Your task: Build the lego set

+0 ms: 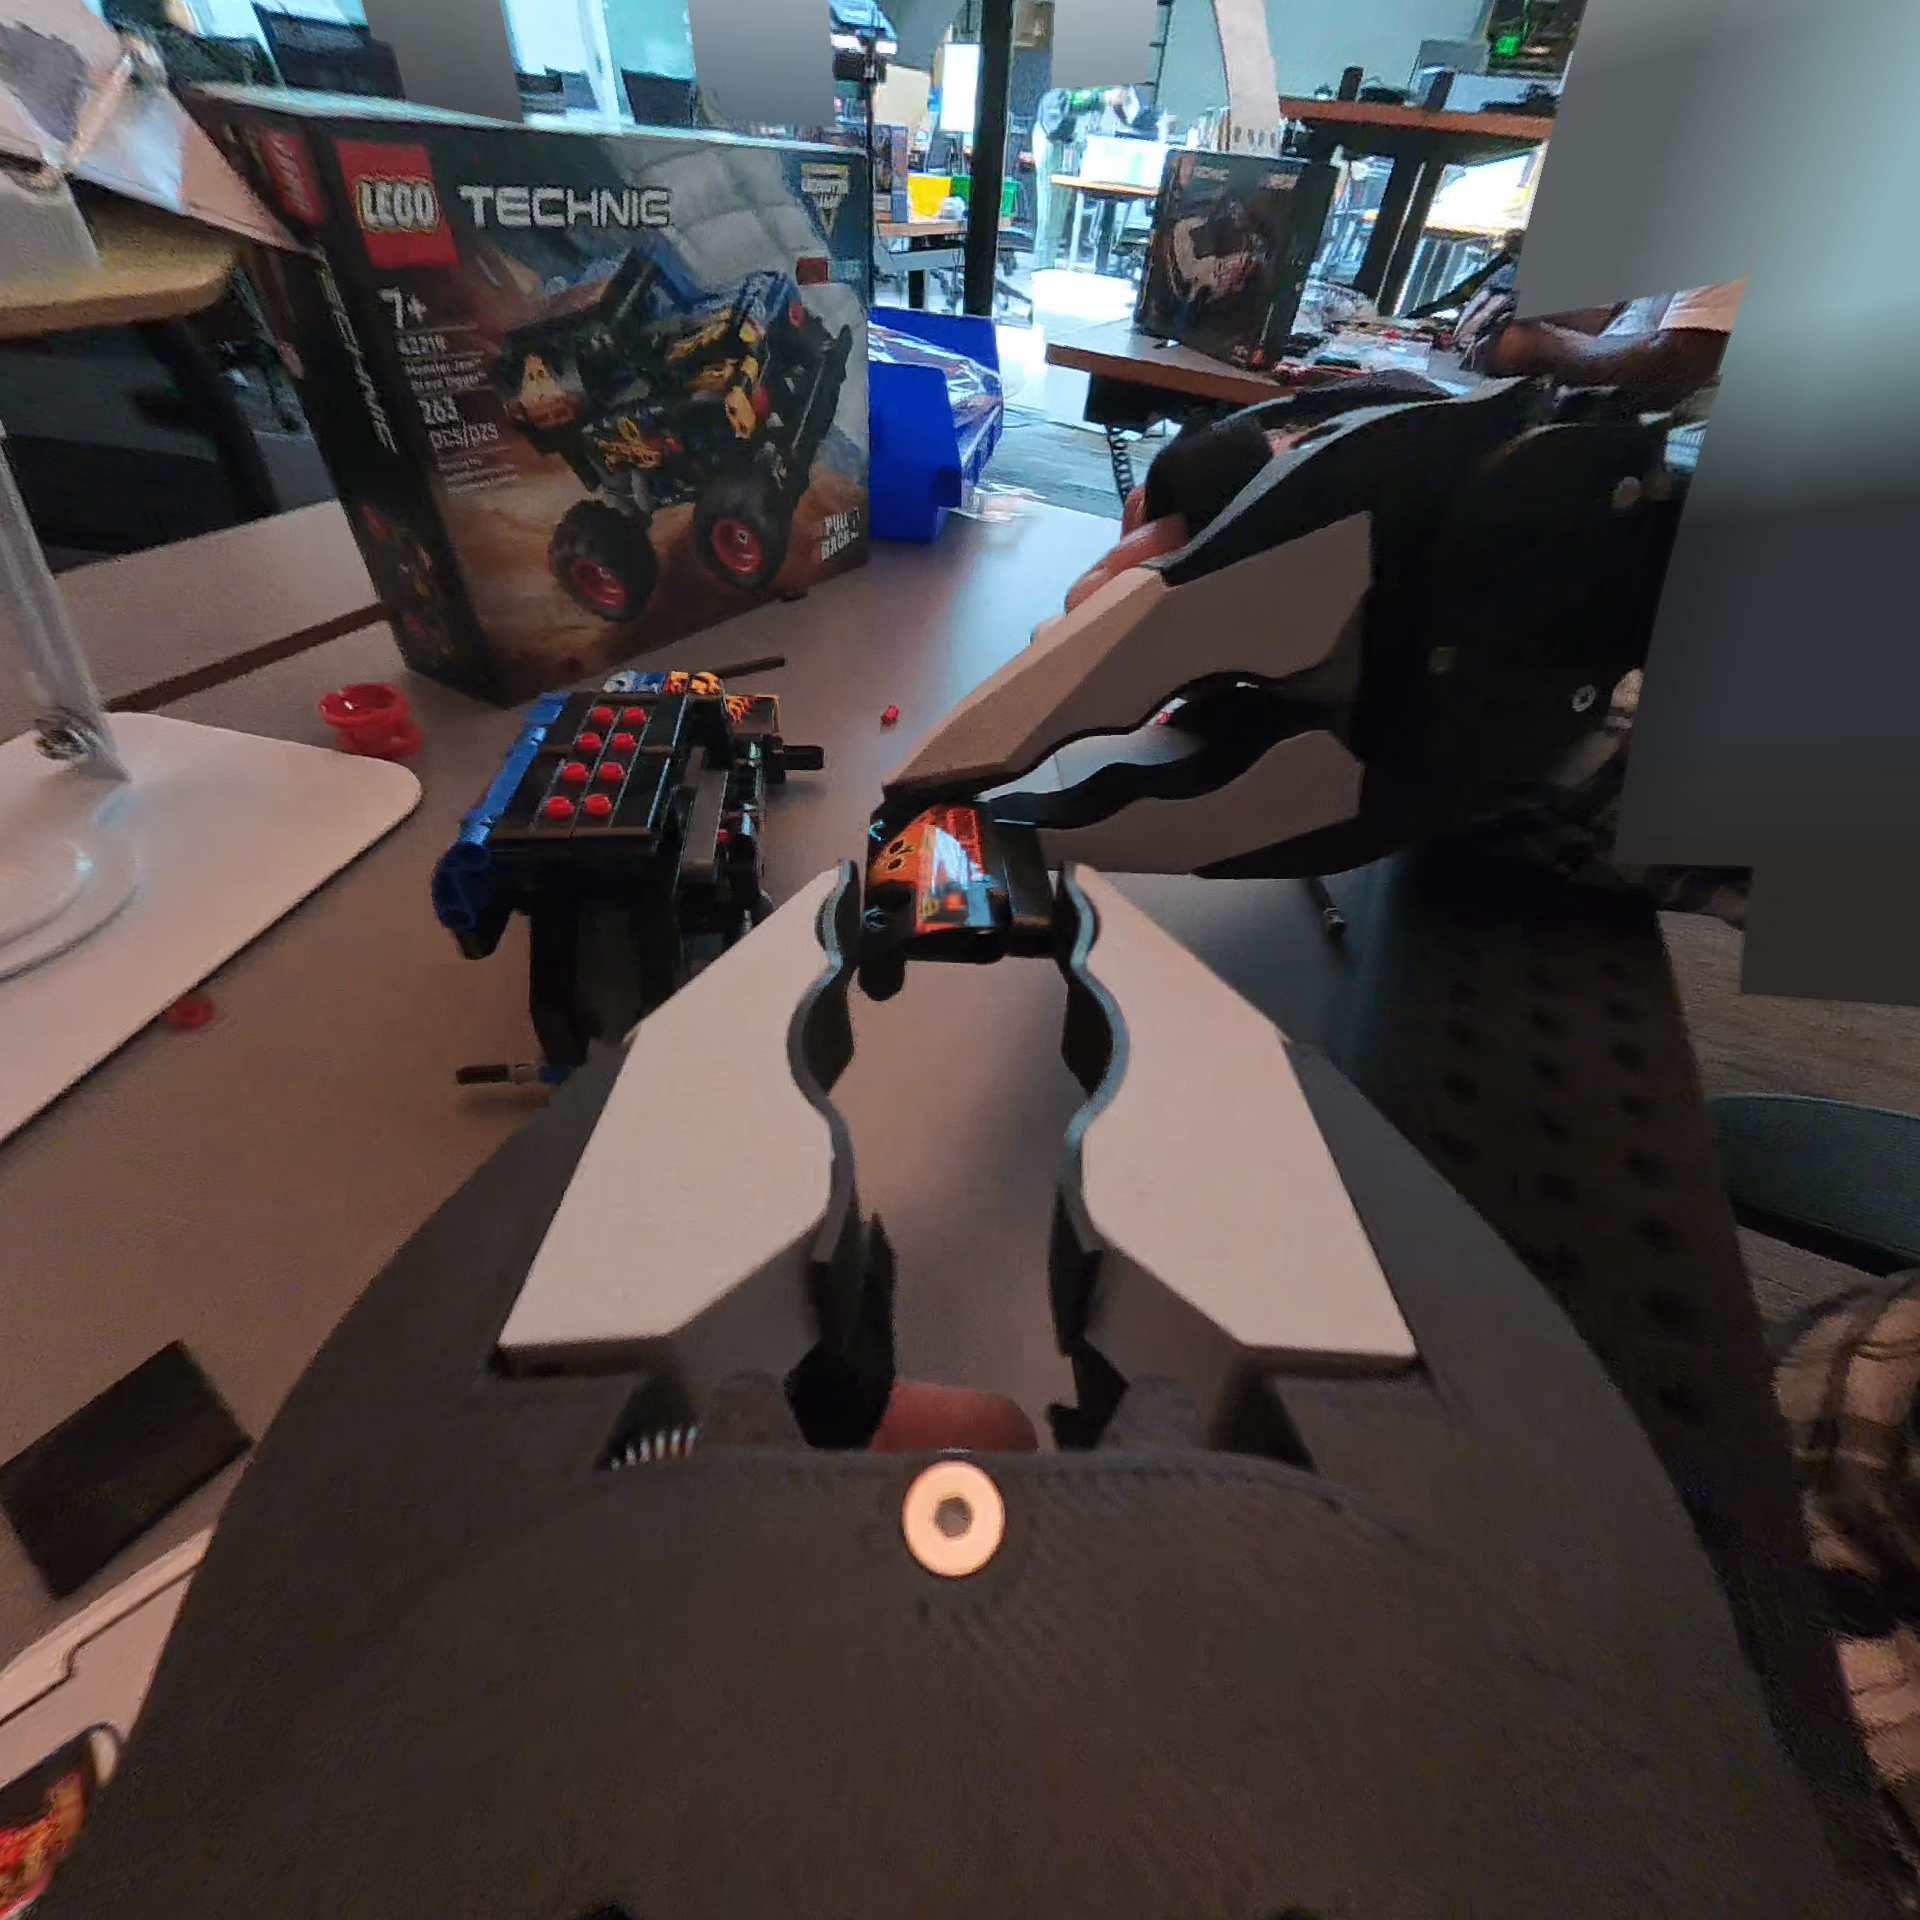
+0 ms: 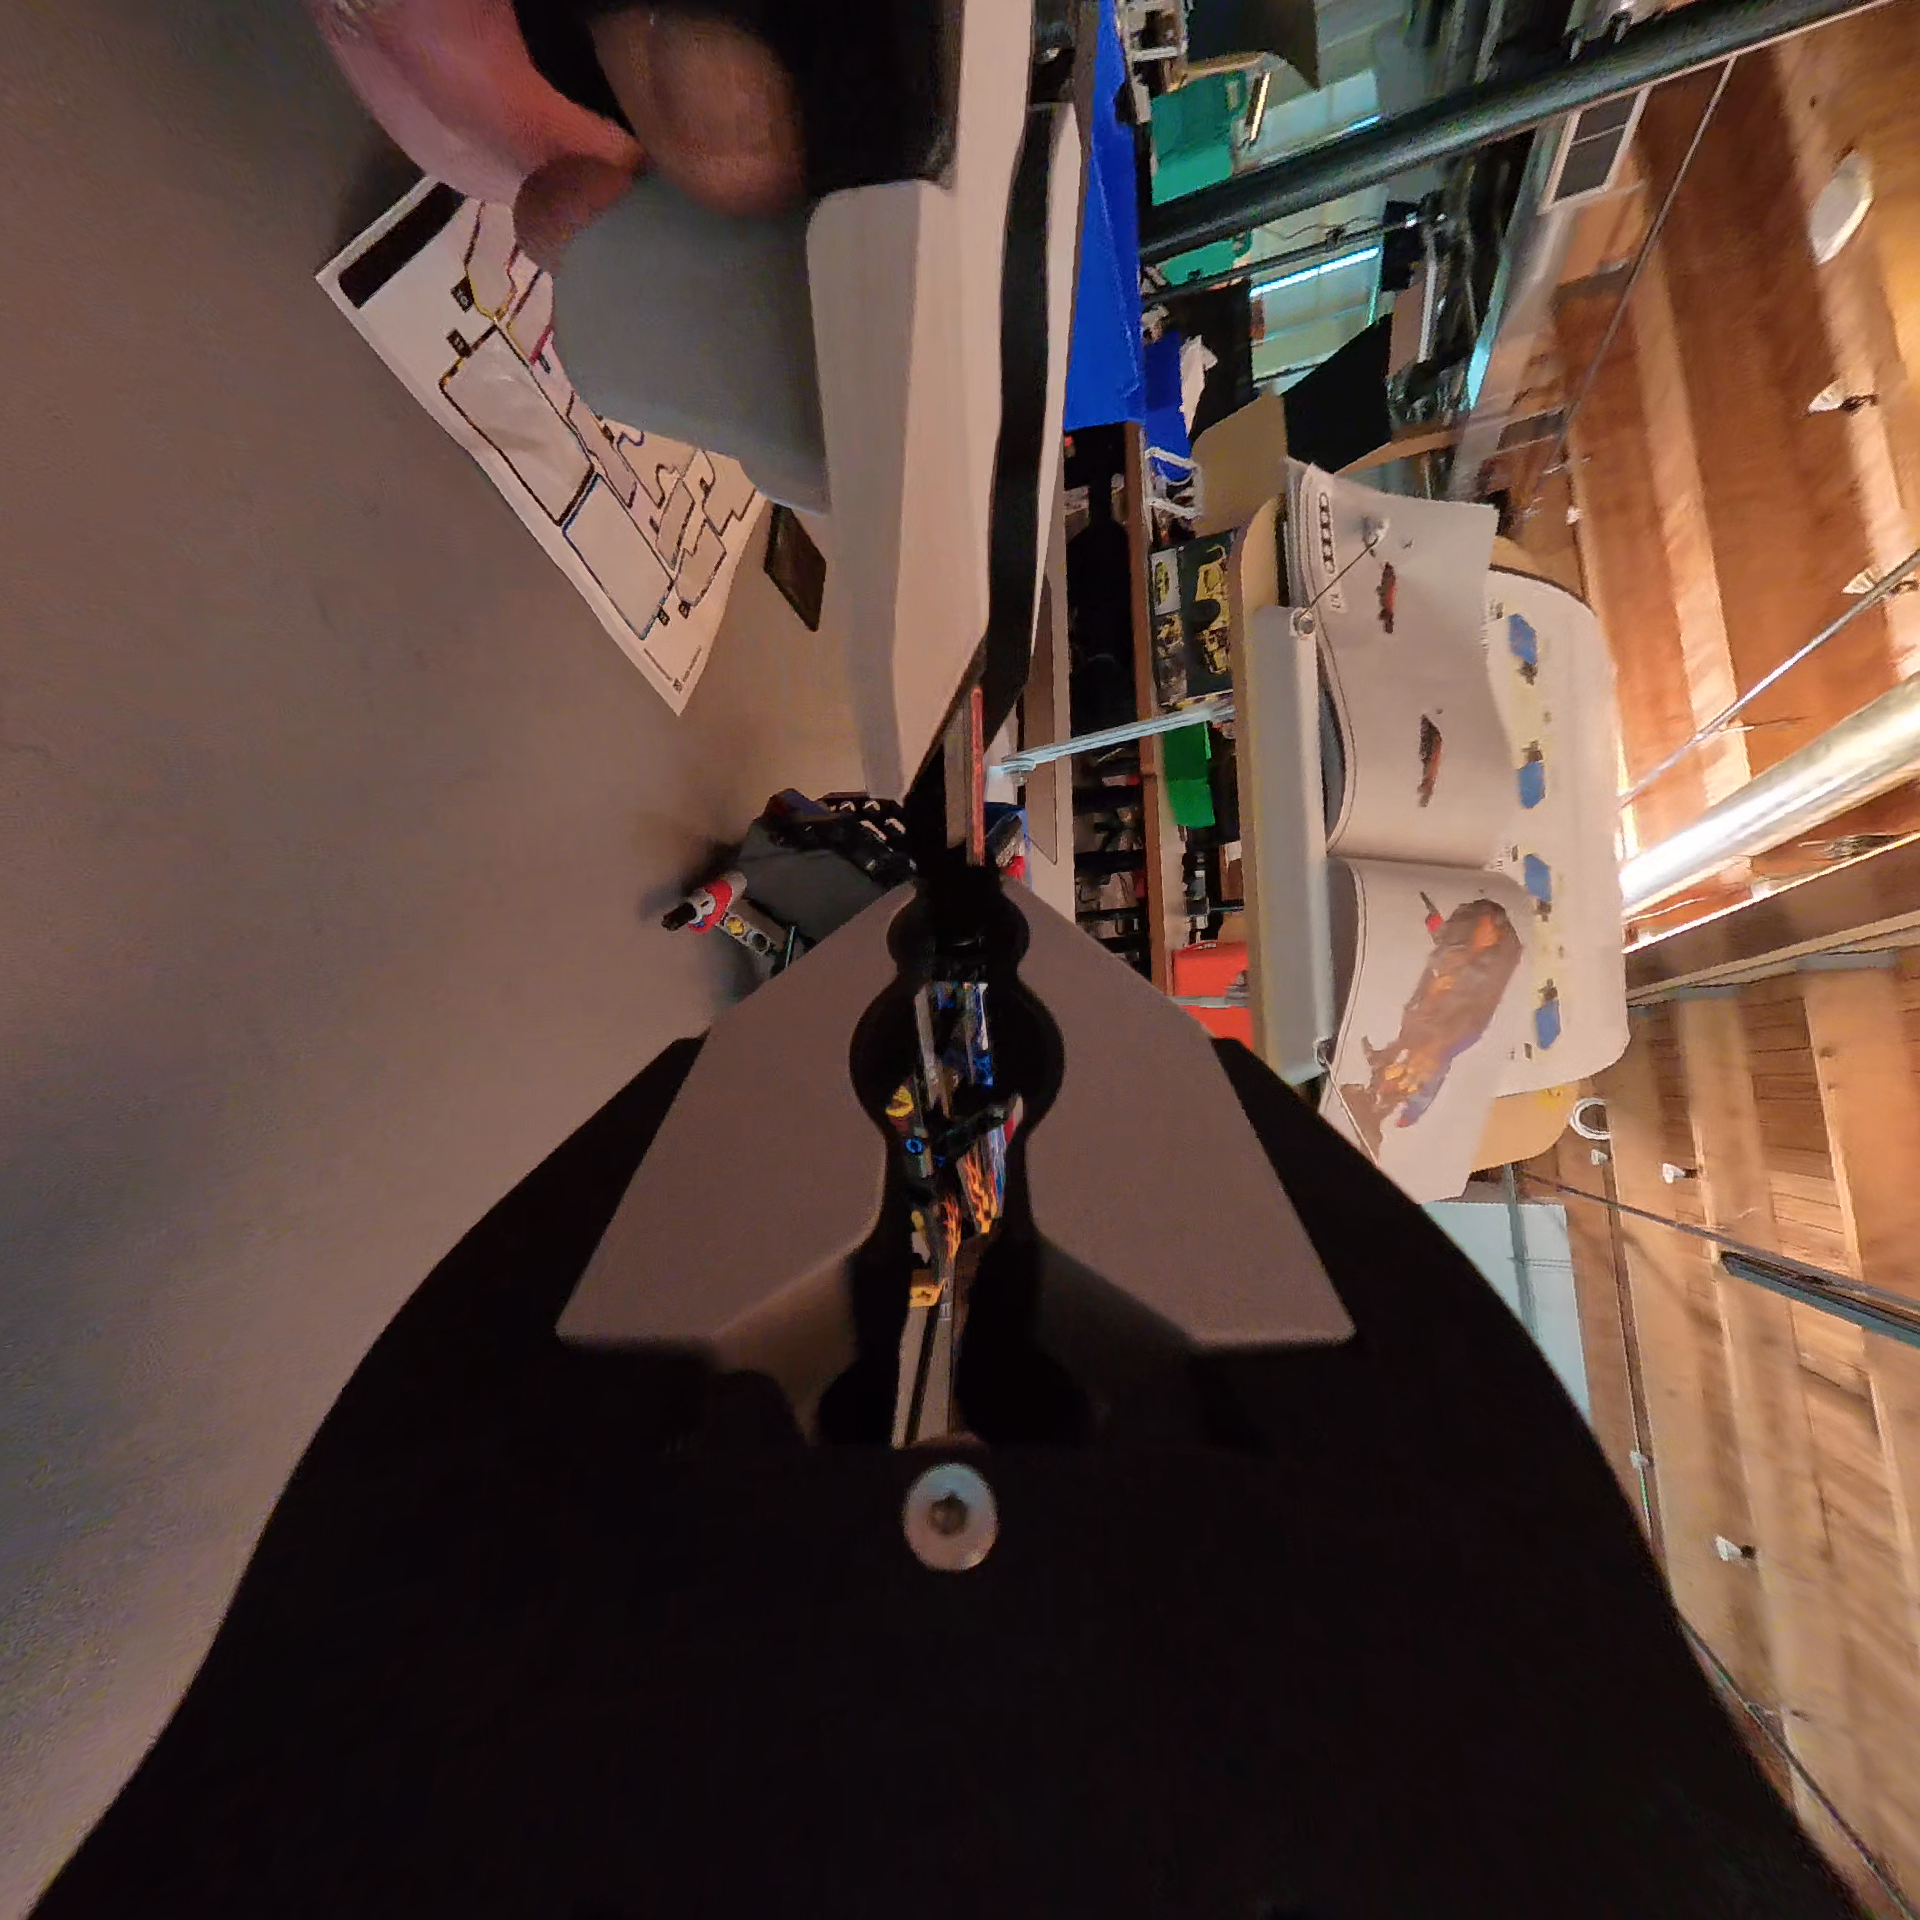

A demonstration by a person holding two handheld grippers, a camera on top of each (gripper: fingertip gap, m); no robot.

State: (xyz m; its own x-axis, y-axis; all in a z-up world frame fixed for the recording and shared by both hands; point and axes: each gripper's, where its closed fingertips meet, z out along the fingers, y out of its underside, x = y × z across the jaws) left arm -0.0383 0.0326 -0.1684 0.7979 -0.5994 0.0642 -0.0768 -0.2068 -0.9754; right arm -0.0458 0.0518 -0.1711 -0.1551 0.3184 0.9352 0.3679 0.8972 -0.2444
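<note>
Two grippers meet over one small piece: a black panel (image 1: 940, 883) with orange flame stickers, held in the air above the table (image 1: 260, 1091). The left gripper (image 1: 956, 904) has its fingers set wide, and the panel sits between the tips; whether both tips press it I cannot tell. The right gripper (image 1: 966, 805) comes in from the right with its fingers narrow, pinching the panel's far edge. In the right wrist view its fingers are nearly closed on the stickered piece (image 2: 951, 1122).

The step in hand looks like a handover or a regrip of the panel, ahead of fitting it to the truck body (image 1: 613, 821), which stands on the table just left of the grippers, in front of the box (image 1: 582, 416). Next, one gripper needs a firm hold so the other can let go, then the panel's pin holes must line up with the body.

Hidden: the panel's contact faces, its underside, and the mounting spot on the body. The right view is turned sideways, and the other gripper blocks much of it.
</note>
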